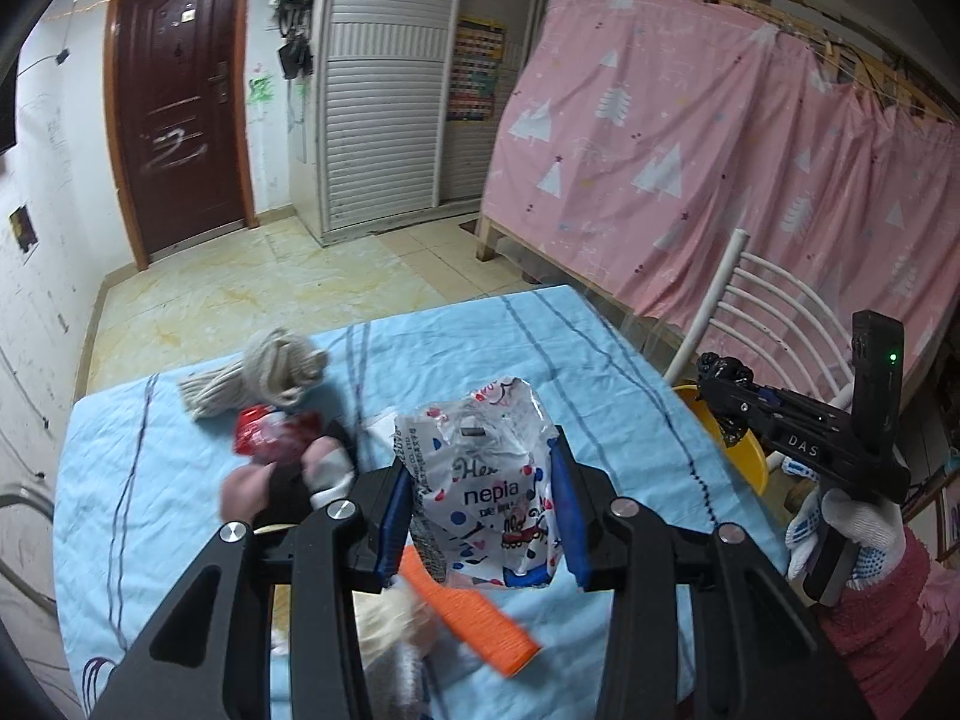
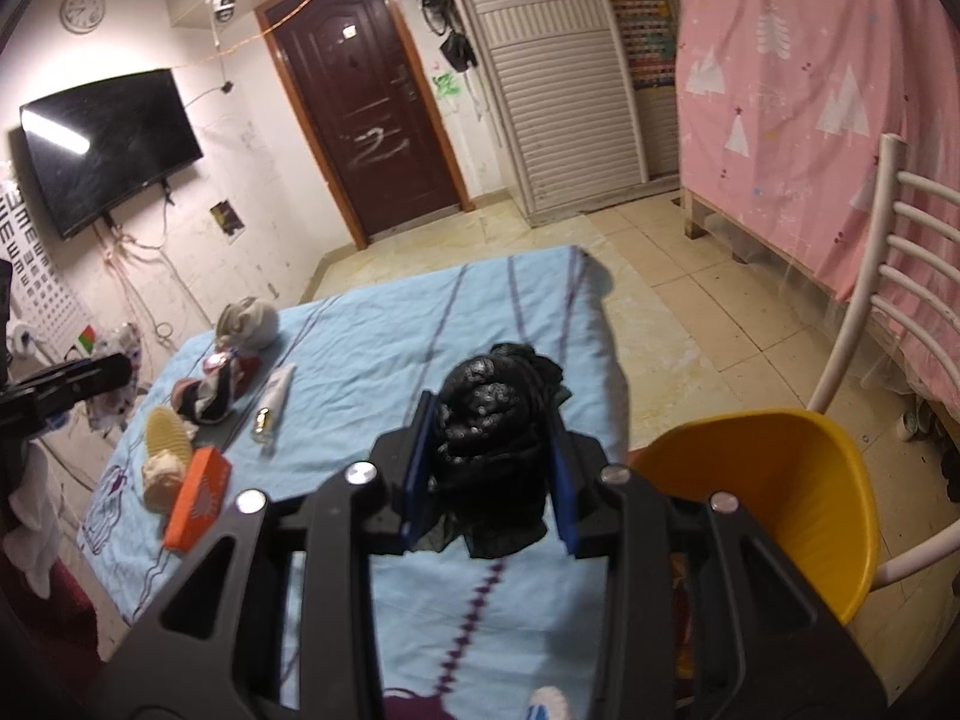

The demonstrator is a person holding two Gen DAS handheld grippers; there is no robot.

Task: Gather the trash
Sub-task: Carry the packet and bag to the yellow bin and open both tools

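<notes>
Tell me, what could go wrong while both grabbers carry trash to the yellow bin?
1. The left gripper pinches only thin crinkly plastic of the nepia wrapper, so it might slip out and land back on the blue tablecloth.
2. The black plastic bag bulges loosely from the right gripper; a dangling end could snag or tear.
3. The yellow bin stands off the table's edge beside the white chair; a short drop might miss it.
</notes>
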